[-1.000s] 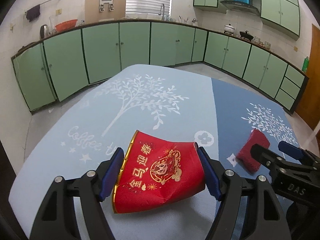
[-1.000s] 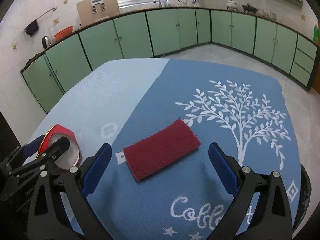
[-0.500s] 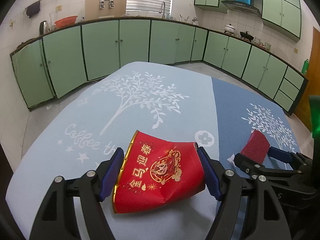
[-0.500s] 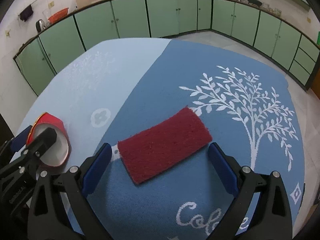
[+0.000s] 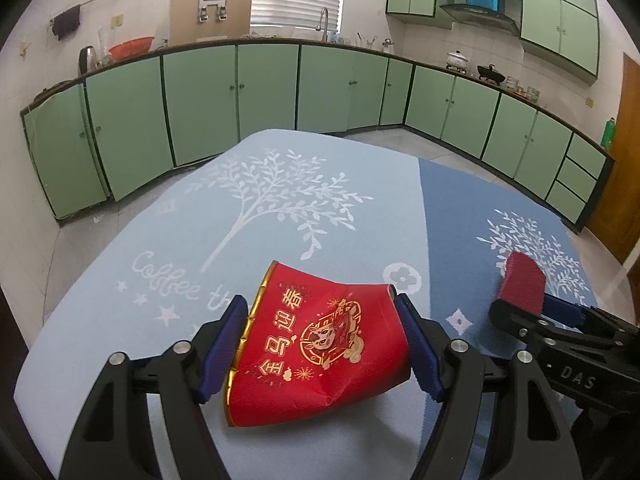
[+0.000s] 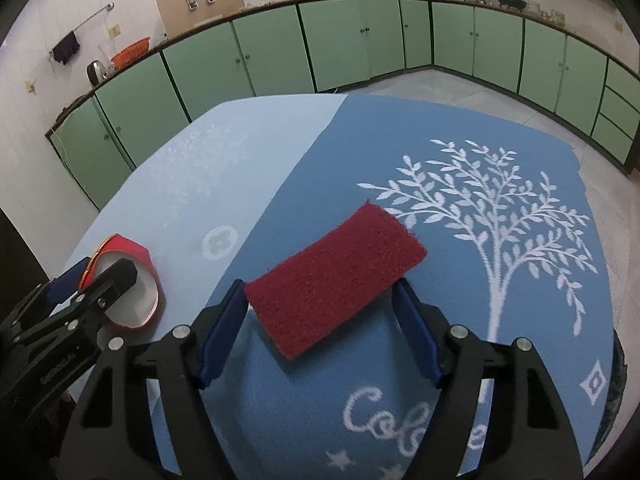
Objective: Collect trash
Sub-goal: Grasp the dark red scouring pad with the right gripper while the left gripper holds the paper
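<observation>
— On the tablecloth, what has the left gripper got?
— Red paper cup, crumpled, on its side, pinched between both pads.
— And the right gripper, at 3 o'clock from it?
— Jaws closed onto a dark red scouring pad; left pad touching, right pad's contact unclear.

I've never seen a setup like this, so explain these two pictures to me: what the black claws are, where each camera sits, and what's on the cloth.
No robot here: a person holds a two-finger gripper in each hand, each carrying a fisheye camera looking along its fingers. The left gripper is shut on a crumpled red paper cup with gold lettering. The right gripper has closed on a dark red scouring pad. Each view catches the other gripper at its edge. Both items are on a blue tablecloth printed with white trees, in a kitchen with green cabinets.
</observation>
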`<state>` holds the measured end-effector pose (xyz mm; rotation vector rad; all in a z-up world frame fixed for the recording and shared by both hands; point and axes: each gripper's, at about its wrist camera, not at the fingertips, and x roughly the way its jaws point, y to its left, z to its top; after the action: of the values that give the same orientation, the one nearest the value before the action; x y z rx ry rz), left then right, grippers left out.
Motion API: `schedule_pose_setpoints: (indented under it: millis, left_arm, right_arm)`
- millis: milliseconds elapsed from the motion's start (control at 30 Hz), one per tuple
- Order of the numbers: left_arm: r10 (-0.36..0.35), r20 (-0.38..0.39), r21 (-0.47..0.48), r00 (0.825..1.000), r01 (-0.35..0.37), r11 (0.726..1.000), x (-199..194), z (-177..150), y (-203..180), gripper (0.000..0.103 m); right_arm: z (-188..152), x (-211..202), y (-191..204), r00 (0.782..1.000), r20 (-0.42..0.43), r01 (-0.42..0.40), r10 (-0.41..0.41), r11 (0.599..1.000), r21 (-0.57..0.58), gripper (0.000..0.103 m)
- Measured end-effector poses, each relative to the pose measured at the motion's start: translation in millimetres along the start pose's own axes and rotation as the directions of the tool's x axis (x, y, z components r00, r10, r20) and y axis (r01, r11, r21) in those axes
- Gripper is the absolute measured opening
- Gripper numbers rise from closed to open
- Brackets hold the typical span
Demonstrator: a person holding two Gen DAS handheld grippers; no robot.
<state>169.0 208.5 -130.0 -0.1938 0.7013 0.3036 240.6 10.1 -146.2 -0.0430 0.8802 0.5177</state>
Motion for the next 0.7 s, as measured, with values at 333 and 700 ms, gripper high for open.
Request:
schedule_pose_setpoints:
  millis: [333, 700]
  left_arm:
    - [-0.042, 0.041, 0.048, 0.998, 0.040, 0.998, -17, 4, -29, 0.073]
    - [-0.085, 0.045, 0.097, 0.995, 0.080, 0.992, -26, -2, -62, 0.073]
  right_arm:
    - [2, -41, -23, 0.997, 0.070, 0.020, -0.020, 1.000, 0.009, 0.053]
    - [-14, -46, -45, 0.998, 0.043, 0.054, -0.055, 0.998, 0.033, 0.067]
